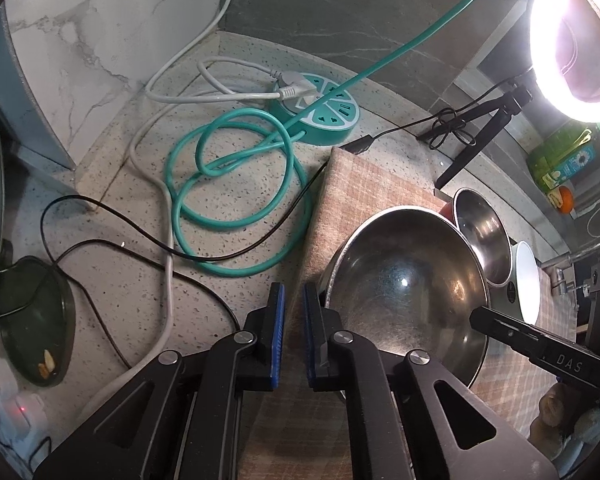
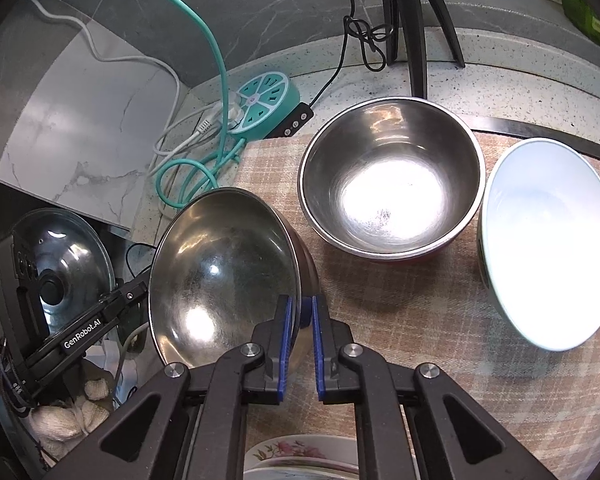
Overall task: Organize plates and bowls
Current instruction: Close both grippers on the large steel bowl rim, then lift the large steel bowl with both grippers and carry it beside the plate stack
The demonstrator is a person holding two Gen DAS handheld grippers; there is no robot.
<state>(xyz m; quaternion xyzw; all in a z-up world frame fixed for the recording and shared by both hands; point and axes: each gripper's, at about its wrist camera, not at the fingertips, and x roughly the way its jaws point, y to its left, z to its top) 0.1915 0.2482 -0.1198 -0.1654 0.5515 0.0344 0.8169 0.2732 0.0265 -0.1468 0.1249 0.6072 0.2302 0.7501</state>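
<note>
A large steel bowl (image 1: 404, 280) (image 2: 220, 264) sits at the left edge of the checked cloth (image 2: 400, 320). My right gripper (image 2: 300, 304) is shut on the bowl's near rim, one blue pad inside and one outside. One of its fingers (image 1: 512, 336) reaches over the bowl in the left wrist view. My left gripper (image 1: 294, 292) is shut with nothing between its pads, just outside the bowl's left rim. Its finger (image 2: 116, 308) ends at that rim. A smaller steel bowl (image 2: 388, 176) and a white bowl (image 2: 548, 240) stand behind on the cloth. Flowered plates (image 2: 300, 456) lie below my right gripper.
A teal round power strip (image 1: 320, 112) with looped teal, white and black cables lies on the speckled counter to the left. A ring light (image 1: 576, 40) on a tripod stands at the back right. A glass lid (image 2: 68, 264) and a dark green dish (image 1: 36, 320) sit far left.
</note>
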